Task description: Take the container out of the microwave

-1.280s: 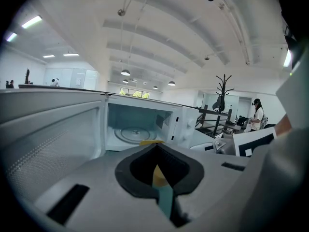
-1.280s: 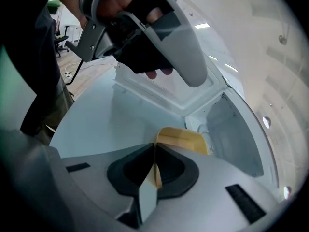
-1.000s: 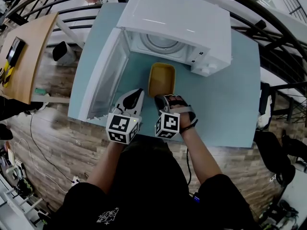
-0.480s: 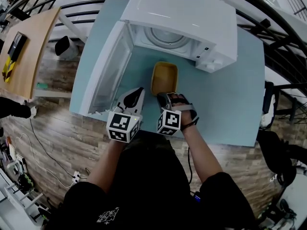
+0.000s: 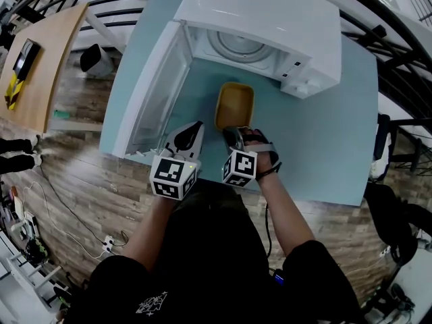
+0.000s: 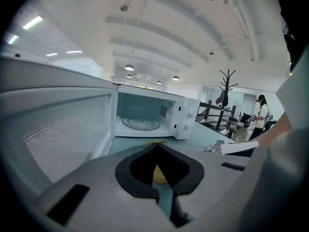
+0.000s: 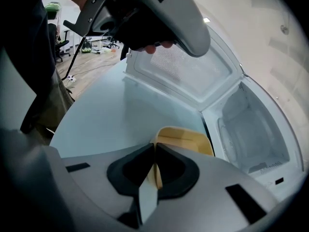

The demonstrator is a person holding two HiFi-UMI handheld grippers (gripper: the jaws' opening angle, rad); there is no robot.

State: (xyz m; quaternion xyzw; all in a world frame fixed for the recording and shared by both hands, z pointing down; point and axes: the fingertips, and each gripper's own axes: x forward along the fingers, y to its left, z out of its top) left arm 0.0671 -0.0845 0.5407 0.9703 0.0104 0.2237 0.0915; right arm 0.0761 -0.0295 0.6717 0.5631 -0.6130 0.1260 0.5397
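Note:
The white microwave [image 5: 263, 19] stands at the back of the pale blue table [image 5: 324, 140], its door [image 5: 152, 93] swung wide to the left and its cavity with the glass turntable [image 6: 140, 123] bare. A shallow yellow container [image 5: 235, 103] lies on the table just in front of the opening. My right gripper [image 5: 233, 135] is shut on the container's near rim [image 7: 186, 141], which runs in between its jaws [image 7: 155, 149]. My left gripper [image 5: 192, 132] hovers beside it to the left, shut and holding nothing; the container [image 6: 159, 175] shows only through the gap behind its jaws [image 6: 155, 146].
The open door [image 6: 53, 129] walls off the table's left side. A wooden desk [image 5: 34, 66] stands left across the floor, and dark railings run behind and to the right of the table. A person [image 6: 260, 117] stands far off to the right.
Both grippers and the container have drifted only slightly toward me, away from the microwave's mouth. The right gripper's hold on the rim is unchanged, and the left stays shut.

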